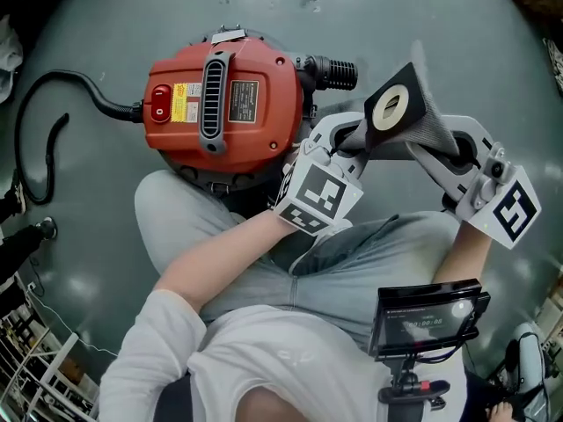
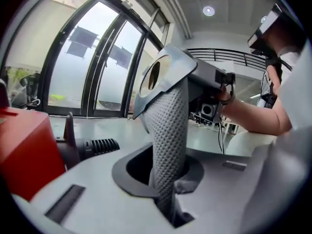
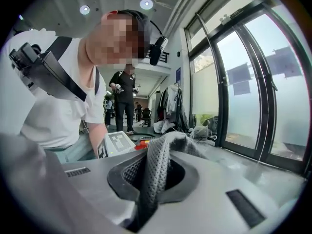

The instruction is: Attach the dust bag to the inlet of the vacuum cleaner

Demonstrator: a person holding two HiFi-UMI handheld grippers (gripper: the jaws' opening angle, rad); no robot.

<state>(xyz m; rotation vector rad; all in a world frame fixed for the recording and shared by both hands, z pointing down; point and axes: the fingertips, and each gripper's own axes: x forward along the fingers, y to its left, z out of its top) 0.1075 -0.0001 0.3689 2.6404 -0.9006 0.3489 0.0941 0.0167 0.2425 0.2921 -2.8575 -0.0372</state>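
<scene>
Both pairs of jaws are clenched on the dust bag. The left gripper pinches a fold of its grey dimpled cloth just under the collar, and the right gripper bites the cloth lower down. The bag hangs stretched between them above our lap.

Beyond the left jaws and off to their left, the red vacuum cleaner stands on the floor, well clear of the right jaws.

We judge the bag to be light and limp. Its cloth will fold and sag wherever we let go, though the dimpled weave should not slip between the pads.

Its collar, a dark card with a round hole, sits just past the left jaws and tilts up towards us. It looks stiff, so we judge it the part to steer. A hold on its edge, not on the cloth, would keep the hole square.

The black ribbed inlet juts from the cleaner's side, near the left jaws, and is not touching the collar.
</scene>
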